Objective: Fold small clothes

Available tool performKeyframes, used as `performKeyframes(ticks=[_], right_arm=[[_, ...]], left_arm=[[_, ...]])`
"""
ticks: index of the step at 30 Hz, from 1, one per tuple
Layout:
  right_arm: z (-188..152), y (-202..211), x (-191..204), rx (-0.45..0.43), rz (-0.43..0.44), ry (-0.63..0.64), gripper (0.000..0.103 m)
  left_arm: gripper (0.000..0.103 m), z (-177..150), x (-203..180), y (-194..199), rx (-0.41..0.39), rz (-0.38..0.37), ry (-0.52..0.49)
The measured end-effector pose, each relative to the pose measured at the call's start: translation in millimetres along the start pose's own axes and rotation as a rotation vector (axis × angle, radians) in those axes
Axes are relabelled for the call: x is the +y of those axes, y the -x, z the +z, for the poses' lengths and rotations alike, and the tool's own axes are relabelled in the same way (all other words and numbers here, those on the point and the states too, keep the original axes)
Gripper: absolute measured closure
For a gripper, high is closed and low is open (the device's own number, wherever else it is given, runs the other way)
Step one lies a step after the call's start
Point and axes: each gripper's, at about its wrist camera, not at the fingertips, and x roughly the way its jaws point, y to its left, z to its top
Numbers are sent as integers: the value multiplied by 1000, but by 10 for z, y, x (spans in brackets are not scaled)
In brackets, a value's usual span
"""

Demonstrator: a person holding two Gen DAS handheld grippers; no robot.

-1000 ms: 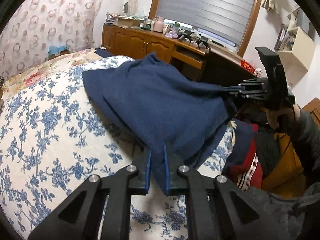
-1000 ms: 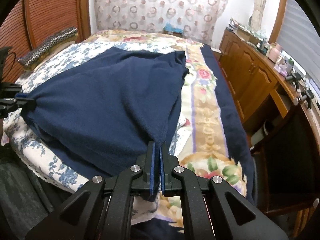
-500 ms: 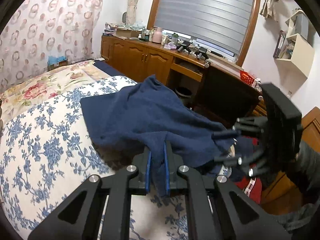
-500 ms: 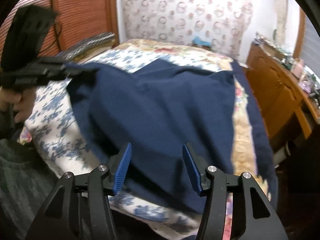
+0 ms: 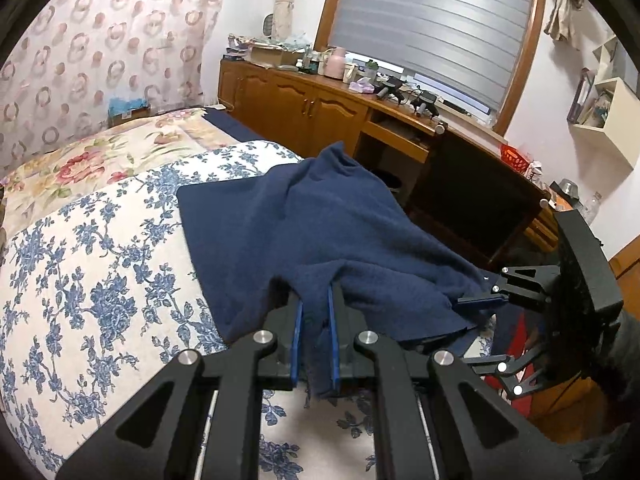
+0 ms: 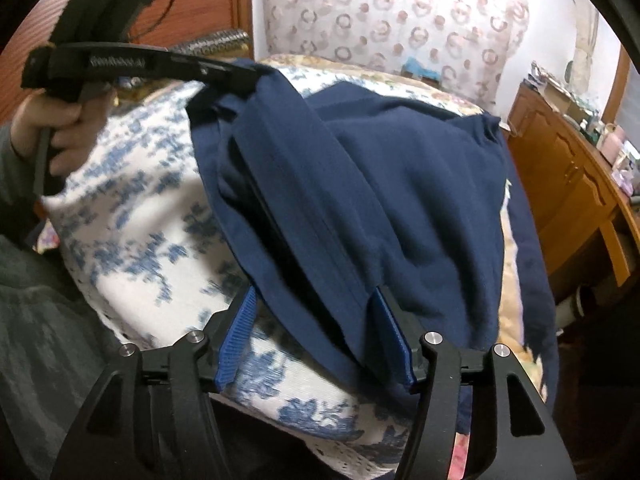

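A navy fleece garment (image 5: pixel 320 232) lies bunched on the bed's blue-flowered quilt (image 5: pixel 100 280). My left gripper (image 5: pixel 314 312) is shut on one corner of it and holds that corner just above the quilt. In the right wrist view the left gripper (image 6: pixel 236 76) sits at the upper left in a hand, with the garment (image 6: pixel 380 184) hanging from its tip in folds. My right gripper (image 6: pixel 316 320) has its jaws opening; the garment's lower edge lies loose between the blue pads (image 6: pixel 236 336), which do not press on it. The right gripper (image 5: pixel 476 332) also shows at the garment's right edge.
A wooden cabinet (image 5: pixel 304 108) with cluttered bottles and boxes runs under the blinded window (image 5: pixel 432 20). A dark desk (image 5: pixel 472 200) stands beside the bed. Red and dark clothes (image 5: pixel 516 332) lie at the bed's right edge. A patterned curtain (image 6: pixel 400 12) hangs behind.
The right gripper let go of its garment corner and its jaws spread. The stretched garment slackened and sank onto the quilt in folds. The left gripper kept its grip while carrying its corner across.
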Motion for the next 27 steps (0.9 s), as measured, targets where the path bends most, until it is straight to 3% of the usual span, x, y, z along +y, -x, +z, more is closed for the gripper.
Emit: performKeyframes(ticks=[8, 14, 16, 18, 27], right_arm=[[-48, -69, -122, 22, -72, 14, 44], [-41, -61, -240, 19, -93, -11, 68], [-37, -56, -248, 18, -91, -12, 89], [-8, -17, -251, 2, -100, -10, 96], [575, 318, -457, -171, -211, 33, 98]], left_arm=[[96, -11, -32, 11, -3, 14, -12], [96, -21, -47, 17, -3, 12, -10], [96, -26, -51, 25, -3, 9, -9], [96, -25, -44, 48, -7, 13, -10], [95, 215, 155, 142, -51, 33, 3]])
